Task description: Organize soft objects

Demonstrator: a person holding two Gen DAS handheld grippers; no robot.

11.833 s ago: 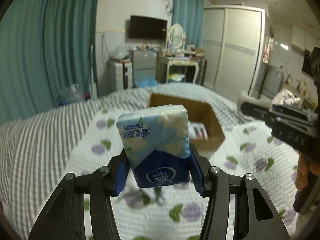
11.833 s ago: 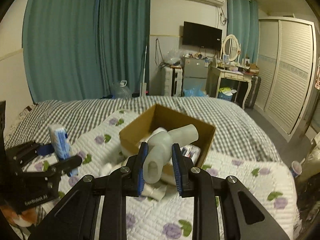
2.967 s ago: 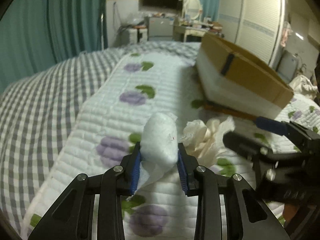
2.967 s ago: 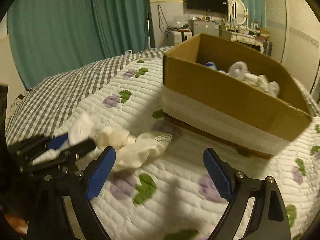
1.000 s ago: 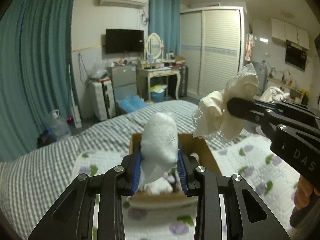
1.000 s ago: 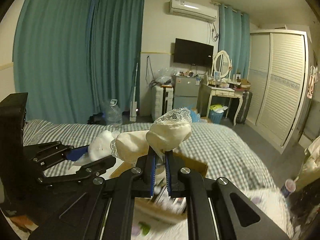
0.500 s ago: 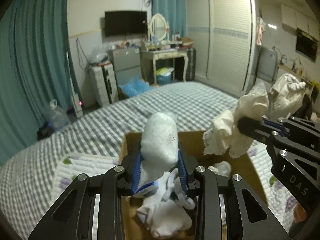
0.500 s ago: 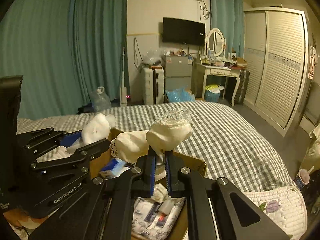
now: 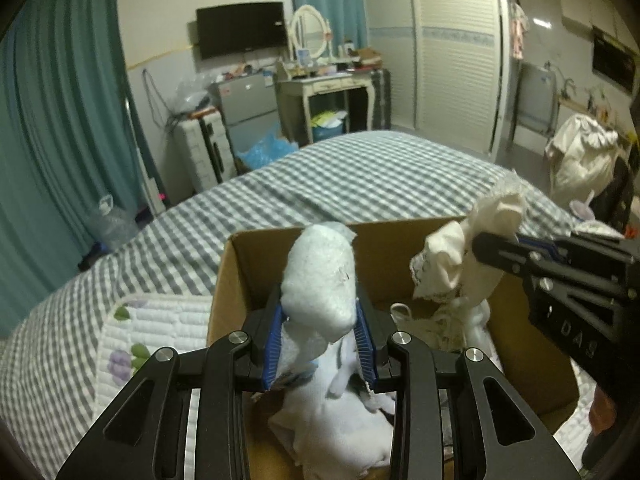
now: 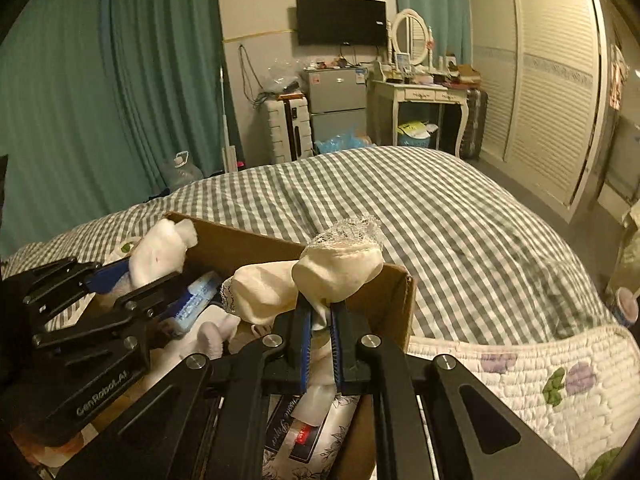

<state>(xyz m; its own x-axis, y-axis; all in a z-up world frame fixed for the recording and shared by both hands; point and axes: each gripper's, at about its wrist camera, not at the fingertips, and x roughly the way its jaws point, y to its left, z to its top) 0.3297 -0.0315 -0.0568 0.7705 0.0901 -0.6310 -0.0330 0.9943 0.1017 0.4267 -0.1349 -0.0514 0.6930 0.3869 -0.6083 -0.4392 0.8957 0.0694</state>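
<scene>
My left gripper [image 9: 320,344] is shut on a white sock [image 9: 320,280], holding it over the open cardboard box [image 9: 256,252]. My right gripper [image 10: 320,336] is shut on a cream lace-edged sock [image 10: 336,268], also above the box [image 10: 396,300]. In the left wrist view the right gripper [image 9: 486,246] comes in from the right with the cream sock [image 9: 452,272] hanging over the box's far side. In the right wrist view the left gripper [image 10: 132,280] sits at the left with the white sock [image 10: 160,248]. White soft items [image 9: 340,432] and tissue packs [image 10: 304,432] lie inside the box.
The box rests on a white quilt with purple flowers [image 10: 520,372] spread over a grey checked bedspread [image 10: 420,208]. Beyond the bed stand teal curtains [image 10: 100,80], a small fridge [image 10: 336,100], a dressing table [image 10: 424,96] and a white wardrobe [image 10: 540,80].
Both grippers have come down and forward with their socks, from high above the bed to just over the box opening. The box now fills the lower part of both views.
</scene>
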